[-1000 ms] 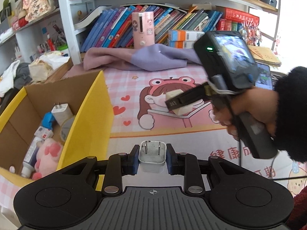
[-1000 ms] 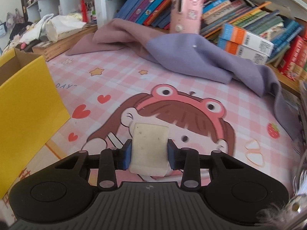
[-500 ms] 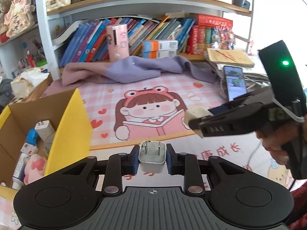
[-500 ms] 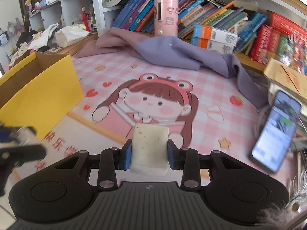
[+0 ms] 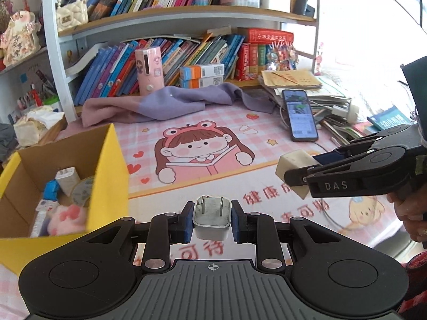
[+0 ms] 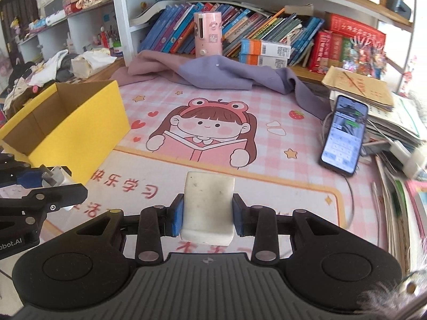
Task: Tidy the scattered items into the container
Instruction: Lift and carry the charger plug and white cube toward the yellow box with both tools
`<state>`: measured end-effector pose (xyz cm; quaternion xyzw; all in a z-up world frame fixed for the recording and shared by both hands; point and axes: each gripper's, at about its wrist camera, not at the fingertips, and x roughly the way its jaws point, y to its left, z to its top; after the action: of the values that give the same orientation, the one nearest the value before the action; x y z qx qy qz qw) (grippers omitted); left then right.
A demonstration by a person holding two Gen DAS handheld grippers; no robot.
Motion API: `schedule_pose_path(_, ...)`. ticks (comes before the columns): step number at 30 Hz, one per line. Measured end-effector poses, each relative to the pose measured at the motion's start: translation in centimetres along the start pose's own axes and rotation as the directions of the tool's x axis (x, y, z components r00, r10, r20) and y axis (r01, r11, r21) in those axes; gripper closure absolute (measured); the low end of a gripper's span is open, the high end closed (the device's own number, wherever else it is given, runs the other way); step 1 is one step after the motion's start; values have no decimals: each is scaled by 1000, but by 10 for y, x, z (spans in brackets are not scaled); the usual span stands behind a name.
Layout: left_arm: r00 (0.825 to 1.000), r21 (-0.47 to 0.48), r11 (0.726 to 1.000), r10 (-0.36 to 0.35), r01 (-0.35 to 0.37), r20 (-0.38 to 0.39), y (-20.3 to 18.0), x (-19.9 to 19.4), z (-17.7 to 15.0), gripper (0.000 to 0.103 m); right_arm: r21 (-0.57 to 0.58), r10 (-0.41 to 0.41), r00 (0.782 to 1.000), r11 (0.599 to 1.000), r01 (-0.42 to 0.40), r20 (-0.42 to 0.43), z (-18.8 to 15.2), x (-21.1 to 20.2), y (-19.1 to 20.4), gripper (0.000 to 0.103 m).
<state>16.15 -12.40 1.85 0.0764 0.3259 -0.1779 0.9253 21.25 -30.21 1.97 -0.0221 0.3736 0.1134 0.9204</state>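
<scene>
My left gripper (image 5: 212, 220) is shut on a white two-prong plug adapter (image 5: 211, 220), held above the pink cartoon mat (image 5: 202, 146). To its left stands the yellow cardboard box (image 5: 109, 176), with a plush toy, a tape roll and several small items inside. My right gripper (image 6: 207, 214) is shut on a cream rectangular eraser (image 6: 208, 208). That eraser (image 5: 295, 166) and the right gripper (image 5: 304, 176) show at the right of the left wrist view. In the right wrist view the box (image 6: 80, 136) lies at the left, with the left gripper (image 6: 53, 178) below it.
A phone (image 6: 344, 136) with a cable lies on the mat's right side beside stacked papers and books (image 6: 387, 112). A purple cloth (image 6: 221, 74) and a pink canister (image 6: 208, 34) sit at the back before shelves of books. A person's hand (image 5: 411, 213) holds the right gripper.
Both grippers have pulled back and risen from the mat, each keeping its item. The right gripper moved rightwards in the left wrist view; the phone and the box's interior came into view.
</scene>
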Motion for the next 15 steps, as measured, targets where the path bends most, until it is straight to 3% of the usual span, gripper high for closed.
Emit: schedule_pose_path(15,1000,-3,1000,9,-9,24,33,-92,-72,77,22,-38,997,999,37,60,-65,-78,97,70)
